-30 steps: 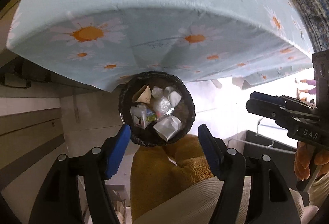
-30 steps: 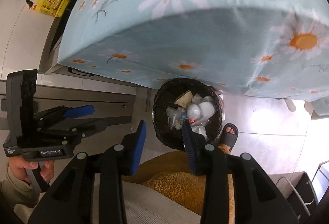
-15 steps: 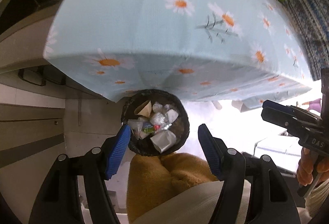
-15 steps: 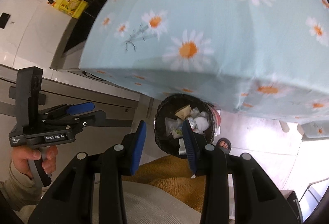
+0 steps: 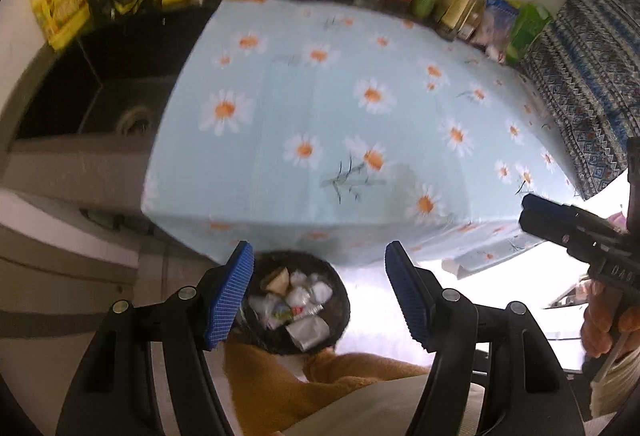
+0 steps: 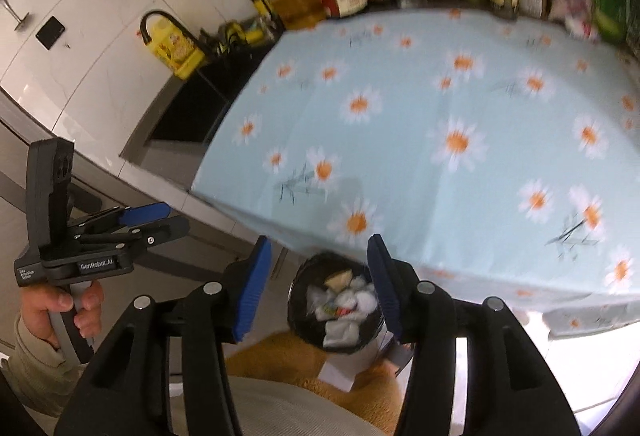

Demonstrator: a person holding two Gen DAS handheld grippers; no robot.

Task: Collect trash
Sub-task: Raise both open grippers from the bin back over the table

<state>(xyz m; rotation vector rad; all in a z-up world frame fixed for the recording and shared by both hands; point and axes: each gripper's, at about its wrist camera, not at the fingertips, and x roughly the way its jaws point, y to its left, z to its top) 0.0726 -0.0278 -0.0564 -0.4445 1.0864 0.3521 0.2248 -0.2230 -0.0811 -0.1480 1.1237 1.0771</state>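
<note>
Hovering empty, the left gripper [image 5: 320, 292] stands spread and the right gripper [image 6: 318, 290] is opening; the bin [image 5: 296, 310] lies straight below both, about equally near

The left tongs [image 5: 320, 296] point down, blue jaws apart, holding nothing. The right tongs [image 6: 318, 286] point down too, jaws opening, empty. A hand [image 6: 60, 310] grips each handle.

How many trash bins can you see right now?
1. The black-lined trash bin sits on the floor below the front edge of the daisy tablecloth, part full of crumpled wrappers. Others may be hidden behind the cloth's overhang.
</note>
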